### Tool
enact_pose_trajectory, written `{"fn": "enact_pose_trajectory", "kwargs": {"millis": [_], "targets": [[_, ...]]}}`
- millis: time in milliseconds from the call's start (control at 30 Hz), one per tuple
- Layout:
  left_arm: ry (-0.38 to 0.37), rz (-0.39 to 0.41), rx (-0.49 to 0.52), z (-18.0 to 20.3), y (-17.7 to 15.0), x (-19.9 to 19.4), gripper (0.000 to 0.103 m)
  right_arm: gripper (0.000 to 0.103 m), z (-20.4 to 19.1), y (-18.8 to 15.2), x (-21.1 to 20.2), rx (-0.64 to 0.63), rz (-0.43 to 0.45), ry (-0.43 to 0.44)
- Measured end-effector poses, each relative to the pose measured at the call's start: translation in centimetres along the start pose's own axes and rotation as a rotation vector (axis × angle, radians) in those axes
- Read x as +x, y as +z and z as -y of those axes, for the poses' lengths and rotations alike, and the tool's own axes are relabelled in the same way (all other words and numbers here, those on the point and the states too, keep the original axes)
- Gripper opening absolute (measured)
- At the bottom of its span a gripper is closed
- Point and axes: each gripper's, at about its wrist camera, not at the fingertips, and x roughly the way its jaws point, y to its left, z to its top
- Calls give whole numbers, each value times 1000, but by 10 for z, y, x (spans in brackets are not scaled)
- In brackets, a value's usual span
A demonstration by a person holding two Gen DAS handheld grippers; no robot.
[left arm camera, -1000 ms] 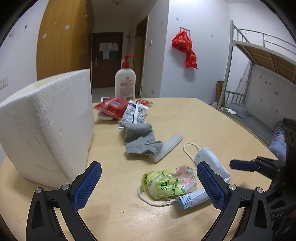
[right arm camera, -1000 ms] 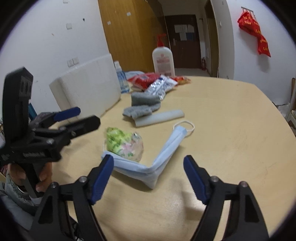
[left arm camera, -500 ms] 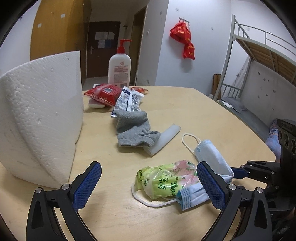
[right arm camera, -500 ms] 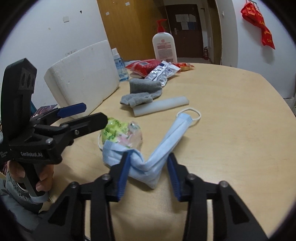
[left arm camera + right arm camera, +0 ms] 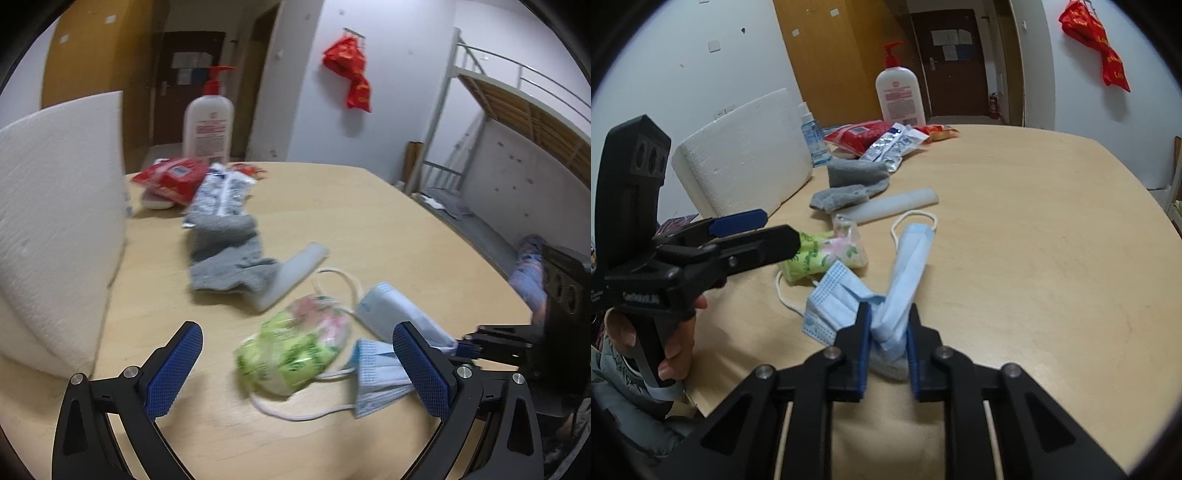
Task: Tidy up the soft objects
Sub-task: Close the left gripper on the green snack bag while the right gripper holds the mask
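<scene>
Pinching the limp, light face mask (image 5: pixel 905 273) at its fold, right gripper (image 5: pixel 886 345) jaws clamped; left gripper (image 5: pixel 295 373) jaws spread wide.

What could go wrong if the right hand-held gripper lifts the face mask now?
The right hand-held gripper pinches only a bunched fold of the blue face mask, so it may slip out. An ear loop runs under the green tissue packet, which could be dragged along.
</scene>
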Motion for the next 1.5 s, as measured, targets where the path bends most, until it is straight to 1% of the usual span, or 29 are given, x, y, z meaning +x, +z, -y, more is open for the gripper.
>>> {"fn": "enact_pose_trajectory", "kwargs": {"millis": [67,133,167,200,233,267,333,400,467,500,533,567,633,667,700,800,867,967,1300,1500], "targets": [[-32,-2,20,7,2,1,101,21,1,0,-1,5,-1,4],[-32,-4,46,13,4,4,99,21,2,-1,-1,13,-3,11],[-29,-8,46,14,5,6,95,21,3,-1,-2,17,-3,12],[-36,-15,43,14,6,8,87,21,3,-2,-3,20,-3,13],[-44,-31,38,14,6,12,84,21,4,-2,-3,23,-4,13],[-42,-47,34,13,6,15,77,21,5,-1,-3,27,-4,15],[-29,-94,33,13,6,24,73,21,5,-1,-3,27,-4,14],[-18,-129,17,9,4,31,65,21,6,-1,-3,29,-3,17],[-4,-154,12,7,3,36,63,21,5,0,-2,30,-4,19],[1,-168,15,7,2,38,58,21,5,-1,-2,30,-3,19],[6,-176,23,8,1,39,55,21,5,-1,-1,29,-4,19],[12,-171,30,9,0,38,49,21,5,-1,-2,31,-3,18],[16,-176,50,13,0,37,44,21,5,-1,-1,33,-2,16],[28,-176,54,14,0,37,37,21,5,-1,-2,33,-1,16],[33,-175,59,14,0,36,32,21,5,-1,-2,33,0,15],[33,-174,77,16,-1,35,23,21,5,-1,-3,40,6,12],[24,-175,69,15,0,34,17,21,6,-1,-6,43,15,9],[18,-168,65,15,1,30,16,21,7,-1,-13,52,33,2],[9,-53,77,23,14,-8,15,21,4,7,-39,47,100,-17],[40,34,80,25,24,-39,15,21,1,10,-63,43,151,-34]]}}
